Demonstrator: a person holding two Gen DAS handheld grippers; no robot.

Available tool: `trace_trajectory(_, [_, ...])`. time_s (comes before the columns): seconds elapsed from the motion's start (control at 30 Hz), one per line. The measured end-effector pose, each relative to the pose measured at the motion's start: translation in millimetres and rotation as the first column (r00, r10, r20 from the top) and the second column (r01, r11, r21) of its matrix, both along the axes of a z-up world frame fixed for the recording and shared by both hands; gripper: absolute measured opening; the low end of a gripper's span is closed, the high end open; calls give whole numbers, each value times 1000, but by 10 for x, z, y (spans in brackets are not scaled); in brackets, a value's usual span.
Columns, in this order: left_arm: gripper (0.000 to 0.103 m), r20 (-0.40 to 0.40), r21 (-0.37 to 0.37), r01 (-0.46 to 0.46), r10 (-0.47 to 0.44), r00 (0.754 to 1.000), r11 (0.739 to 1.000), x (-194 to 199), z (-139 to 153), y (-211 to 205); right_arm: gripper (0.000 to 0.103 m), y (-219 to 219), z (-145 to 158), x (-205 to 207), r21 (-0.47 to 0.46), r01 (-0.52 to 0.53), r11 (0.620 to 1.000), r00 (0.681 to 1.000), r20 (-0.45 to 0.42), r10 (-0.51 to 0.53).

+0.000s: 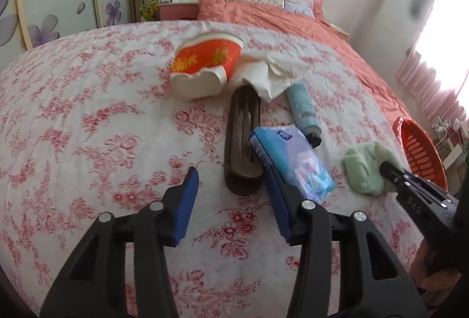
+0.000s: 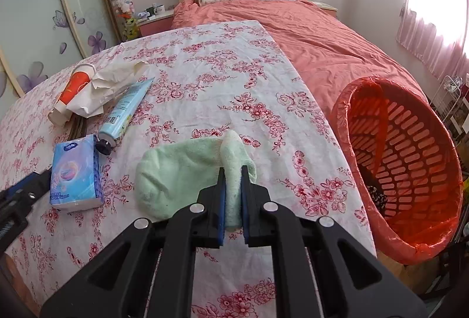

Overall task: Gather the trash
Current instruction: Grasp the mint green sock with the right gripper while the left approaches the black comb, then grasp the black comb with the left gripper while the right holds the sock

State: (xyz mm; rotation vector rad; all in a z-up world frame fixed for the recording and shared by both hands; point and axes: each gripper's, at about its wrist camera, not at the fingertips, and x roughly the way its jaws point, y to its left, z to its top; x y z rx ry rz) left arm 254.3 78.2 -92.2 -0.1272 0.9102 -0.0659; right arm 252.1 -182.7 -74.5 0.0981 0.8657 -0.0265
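My right gripper (image 2: 233, 174) is shut on a fold of the pale green sock (image 2: 176, 177), which still lies on the flowered cloth; it also shows in the left wrist view (image 1: 366, 168). My left gripper (image 1: 231, 180) is open and empty, its right finger beside the blue tissue pack (image 1: 293, 160), which also shows in the right wrist view (image 2: 74, 177). A brown flat tray (image 1: 243, 139) lies ahead between its fingers. Beyond are a crushed orange paper cup (image 1: 205, 66), crumpled white paper (image 1: 272, 75) and a light blue tube (image 1: 302, 107).
An orange slotted bin (image 2: 410, 165) with an orange liner stands off the table's right edge, something dark inside. A bed with a salmon cover (image 2: 307, 34) lies behind the table. A wardrobe with flower decals (image 2: 44, 25) is on the left.
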Motion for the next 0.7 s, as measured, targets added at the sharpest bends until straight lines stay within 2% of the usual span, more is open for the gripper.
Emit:
trace_trajectory(0.13, [42, -15, 20, 2, -2, 1000, 1000, 134, -47, -68, 9, 8, 1, -5, 2, -1, 1000, 1000, 0, 1])
trace_trajectory(0.27, [29, -19, 27, -10, 11, 1000, 1000, 286, -53, -67, 9, -5, 1, -5, 5, -1, 1000, 1000, 0, 1])
trace_trajectory(0.33, [29, -24, 32, -23, 24, 999, 999, 301, -46, -23, 9, -5, 0, -3, 10, -1, 1000, 1000, 0, 1])
trace_trajectory(0.53, [29, -15, 43, -31, 32, 999, 999, 58, -46, 254, 10, -13, -6, -4, 17, -2, 1000, 1000, 0, 2])
trace_trajectory(0.7, [44, -7, 70, -50, 50, 999, 996, -30, -51, 439, 10, -17, -5, -4, 19, -2, 1000, 1000, 0, 2])
